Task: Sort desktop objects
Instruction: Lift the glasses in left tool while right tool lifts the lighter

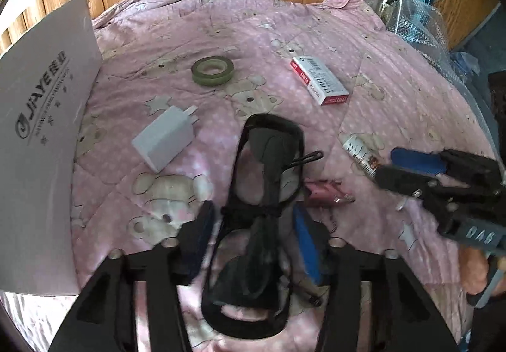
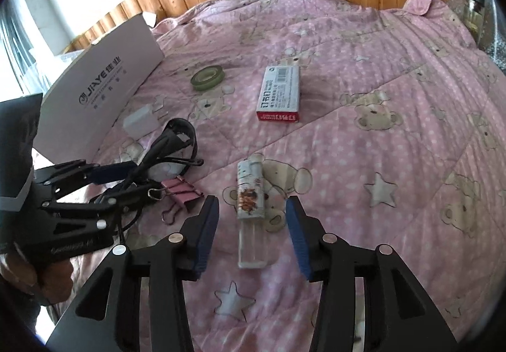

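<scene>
Sorting at an early stage, as judged from the layout. Left gripper [image 1: 253,241], low centre of the left wrist view, has its blue pads either side of the black glasses [image 1: 262,194]; whether they pinch the frame or merely flank it cannot be told. Right gripper [image 2: 253,231], low centre of the right wrist view, stands wide, its pads flanking but apart from the lighter [image 2: 251,203] lying on the pink quilt [image 2: 395,130]. Just beside the glasses lies the pink binder clip [image 2: 183,192]. Further out, toward frame centre, the staple box [image 2: 280,92], green tape roll [image 2: 207,76] and white charger [image 1: 164,138] lie well apart. White cardboard box [image 1: 41,118], at left edge, is the probable destination; its interior is hidden, so nothing is shown sorted.
</scene>
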